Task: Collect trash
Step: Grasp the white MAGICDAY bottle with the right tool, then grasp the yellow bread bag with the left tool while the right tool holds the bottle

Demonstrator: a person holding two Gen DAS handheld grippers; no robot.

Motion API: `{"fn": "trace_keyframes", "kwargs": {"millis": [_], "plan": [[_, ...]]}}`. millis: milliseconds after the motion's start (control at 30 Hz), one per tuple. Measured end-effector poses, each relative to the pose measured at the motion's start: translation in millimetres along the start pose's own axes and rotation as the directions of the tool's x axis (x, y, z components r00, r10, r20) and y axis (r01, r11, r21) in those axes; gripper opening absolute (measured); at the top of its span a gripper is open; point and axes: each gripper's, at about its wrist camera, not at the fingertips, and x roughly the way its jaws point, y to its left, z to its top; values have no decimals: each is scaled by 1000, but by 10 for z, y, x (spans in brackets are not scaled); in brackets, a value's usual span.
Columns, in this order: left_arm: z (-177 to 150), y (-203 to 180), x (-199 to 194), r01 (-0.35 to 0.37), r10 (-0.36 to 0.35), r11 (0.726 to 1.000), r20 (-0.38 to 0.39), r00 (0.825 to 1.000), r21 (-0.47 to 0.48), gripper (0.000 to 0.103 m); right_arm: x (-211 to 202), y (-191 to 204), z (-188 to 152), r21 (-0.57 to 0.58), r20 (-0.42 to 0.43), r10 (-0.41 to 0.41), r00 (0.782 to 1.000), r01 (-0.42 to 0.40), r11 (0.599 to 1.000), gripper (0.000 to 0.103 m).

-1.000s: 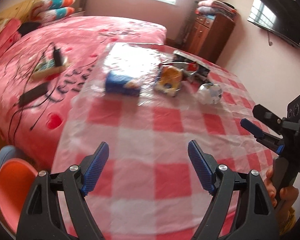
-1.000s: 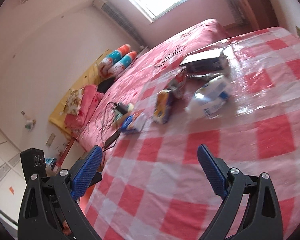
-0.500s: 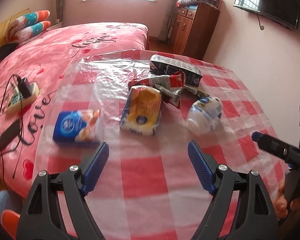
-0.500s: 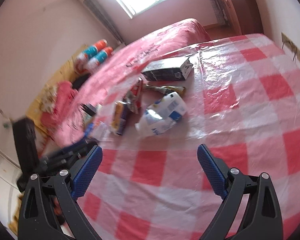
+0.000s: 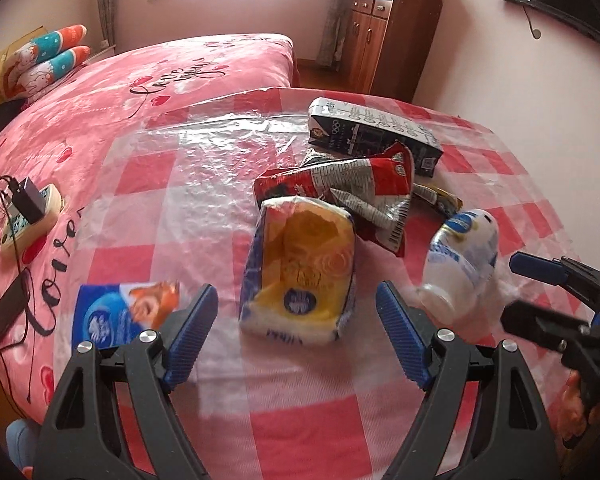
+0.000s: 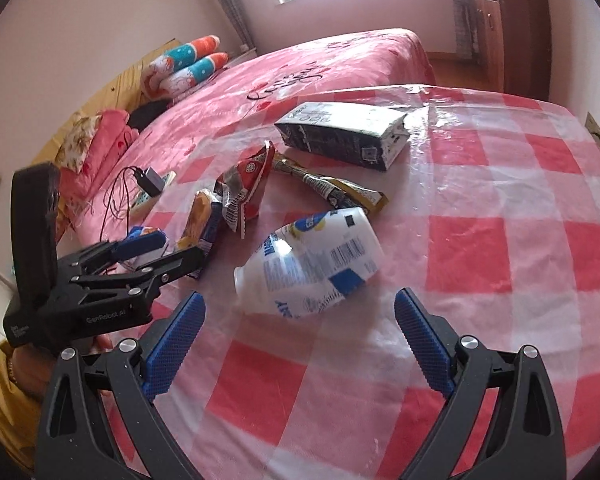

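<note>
Trash, six loose items on a desk [image 5: 300,432] under a red-checked plastic cover [image 6: 500,248]; nothing collected yet, by the look of it.

Left claw [image 5: 296,338]: jaws spread wide, holding nothing. Yellow tissue pack [image 5: 300,272] lies straight ahead, centred between the fingers and just past their tips. Blue tissue pack [image 5: 116,312] sits just outside the left finger. Red snack wrapper [image 5: 348,188] lies beyond the yellow pack, touching its far end, with a dark milk carton [image 5: 372,136] farther still.

Right claw [image 6: 298,334]: jaws likewise fully apart and empty. Crushed white bottle [image 6: 312,264] lies on its side directly ahead, slightly toward the left finger, neck pointing left. Twisted yellow wrapper [image 6: 340,192] lies beyond the bottle.

Step in hand, as judged: each claw approaching its nearest item, left for the yellow pack, right for the bottle.

Handling notes:
- Left claw: the pack looks soft; carry both fingers down its long sides before closing, or it may squirt forward into the red wrapper.
- Right claw: bottle is dented and rounded; grip across the body, not the neck, and close gently, since it may roll on the slick cover.
- The two claws are near each other; keep their paths apart.

No bin shows in either view.
</note>
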Motion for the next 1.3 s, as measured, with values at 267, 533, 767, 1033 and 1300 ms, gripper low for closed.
{"fn": "trace_keyframes", "kwargs": {"millis": [267,533,767,1033,1300], "plan": [[90,20,181,-11,12,1000,-18,1000,7,82,180,50,60,-60,-34,-28,999,26,998,94],[131,13,260,-33,33,999,-4,999,13,82,285,99,85,-121,-32,-77,997,72,990,95],[125,-12,263,-57,57,998,10,998,7,74,360,158,90,-159,-30,-104,994,98,982,95],[92,-27,222,-79,79,997,26,997,-4,56,385,195,66,-180,-29,-144,989,136,974,93],[5,-27,145,-61,62,997,37,997,-38,52,324,189,40,-169,-13,-142,990,137,976,93]]}}
